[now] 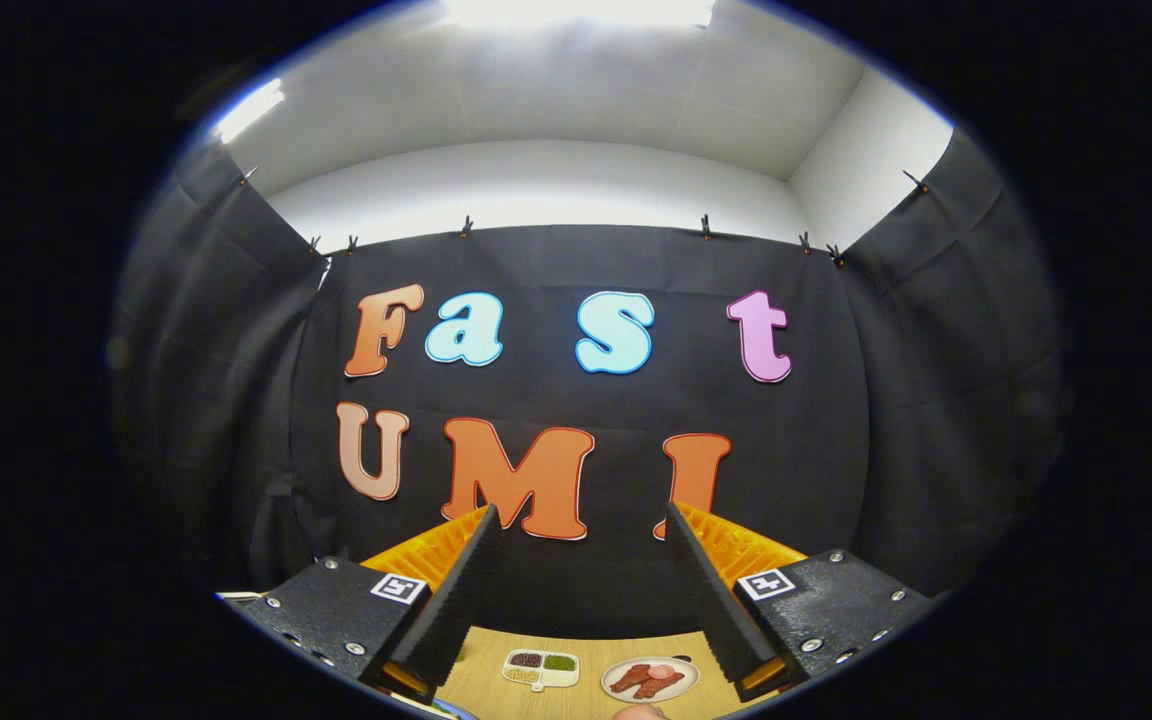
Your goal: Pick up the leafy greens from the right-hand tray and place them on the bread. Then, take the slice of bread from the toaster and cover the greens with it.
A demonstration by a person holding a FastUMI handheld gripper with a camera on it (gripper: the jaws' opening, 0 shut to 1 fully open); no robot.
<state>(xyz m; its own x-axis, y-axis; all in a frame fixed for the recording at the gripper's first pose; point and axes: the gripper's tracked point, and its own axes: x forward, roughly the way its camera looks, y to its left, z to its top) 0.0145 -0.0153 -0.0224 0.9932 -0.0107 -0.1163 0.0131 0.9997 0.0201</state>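
Your gripper (576, 520) is raised and pointing at the booth's black cloth wall (896, 400), its two fingers spread wide with nothing between them. Low between the fingers you can see a strip of the wooden desk (481, 680), and on it, toward the far edge, sit a small white divided dish (540, 669) with dark and green fillings and, just beside it, a round plate (650, 679) of reddish sliced meat. You cannot tell from here where the leafy greens, the bread or the toaster lie.
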